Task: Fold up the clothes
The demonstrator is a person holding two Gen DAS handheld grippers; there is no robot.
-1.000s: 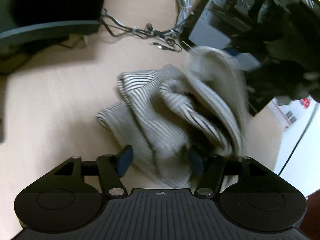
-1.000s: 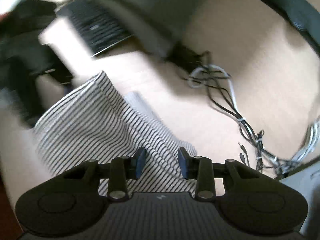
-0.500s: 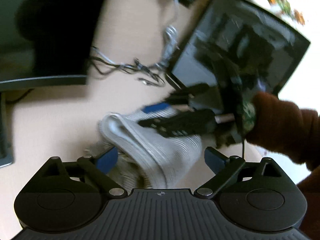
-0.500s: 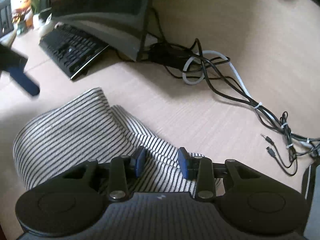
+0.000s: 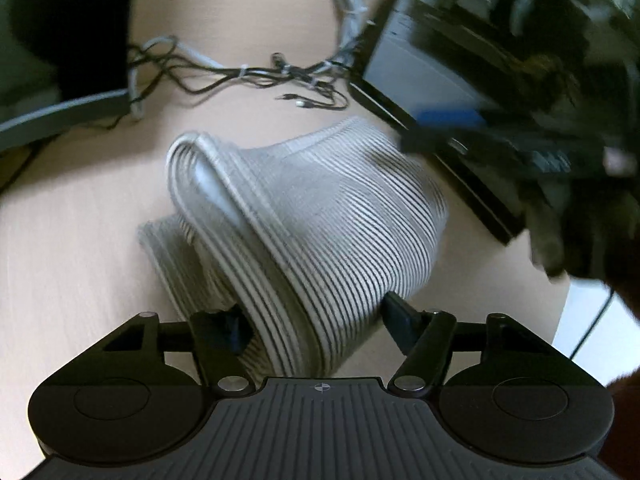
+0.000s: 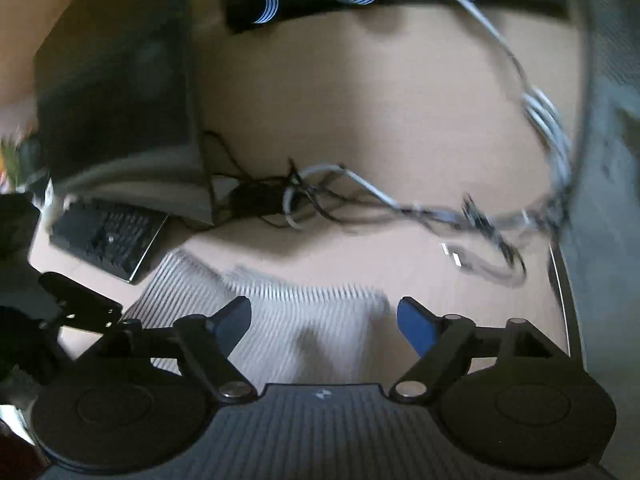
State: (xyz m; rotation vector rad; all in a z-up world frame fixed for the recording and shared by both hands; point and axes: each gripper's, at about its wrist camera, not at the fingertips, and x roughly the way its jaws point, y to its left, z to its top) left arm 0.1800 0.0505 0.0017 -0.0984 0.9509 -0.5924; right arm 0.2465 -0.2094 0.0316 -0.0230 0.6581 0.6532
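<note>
A grey-and-white striped garment lies bunched and partly folded on the light wooden desk. My left gripper is open, its fingers on either side of the garment's near fold. The right gripper shows blurred at the garment's far right edge in the left wrist view. In the right wrist view the right gripper is open and empty just above the striped garment, which is blurred by motion.
A tangle of cables lies behind the garment. A monitor stands at the right, a dark chair base at the left. In the right wrist view a keyboard, a monitor and cables sit beyond the garment.
My right gripper has let go of the garment, opened wide and pulled back. My left gripper has moved in over the garment's near fold with its fingers narrower than half a second ago.
</note>
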